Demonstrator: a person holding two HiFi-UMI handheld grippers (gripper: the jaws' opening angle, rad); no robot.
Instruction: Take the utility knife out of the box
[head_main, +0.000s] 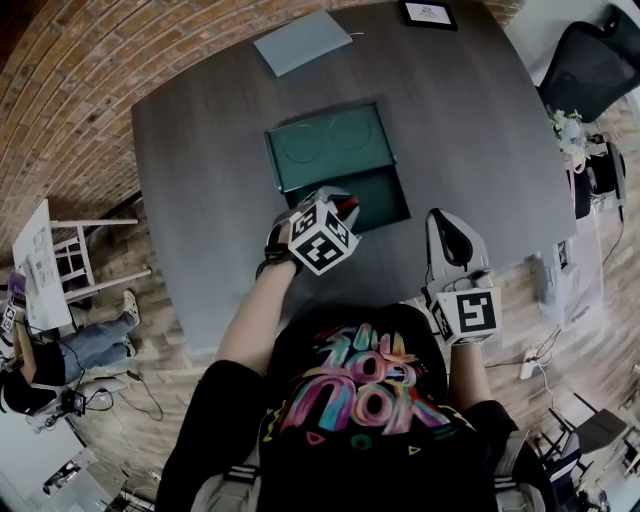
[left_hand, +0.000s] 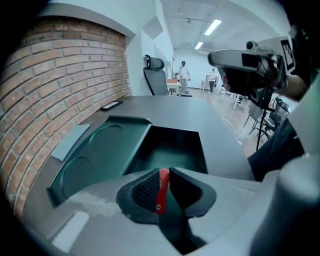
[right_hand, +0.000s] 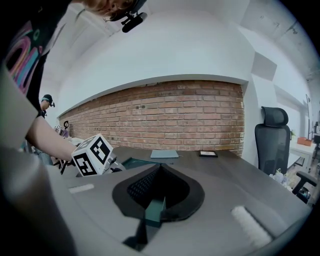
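A big dark grey desk (head_main: 200, 150) stands next to a red brick wall (left_hand: 60, 85). In the middle of the desk lies an open dark green box (head_main: 398, 212). Its flat green lid (head_main: 330, 145) is folded back on the far side, and two round shapes are pressed into the lid.

The person's left gripper (head_main: 345, 206) points down over the near part of the box. Its jaws are clamped on a thin red utility knife (left_hand: 161, 192). The knife sits on its edge between the two black pads, and its top end pokes out just past the tips. In the head view only a bit of red (head_main: 348, 203) shows at the tips, over the near left part of the box. It is not clear if the knife touches the box. The inside of the box looks dark and bare in the left gripper view.

The right gripper (head_main: 447, 218) is at the near right side of the desk, well apart from the box. Its jaws are together with nothing between them (right_hand: 160, 167).

At the far side of the desk lies a flat grey-blue sheet (head_main: 302, 40). To the right of it is a small black-framed card (head_main: 428, 12). A black office chair (head_main: 590, 65) stands past the far right corner.
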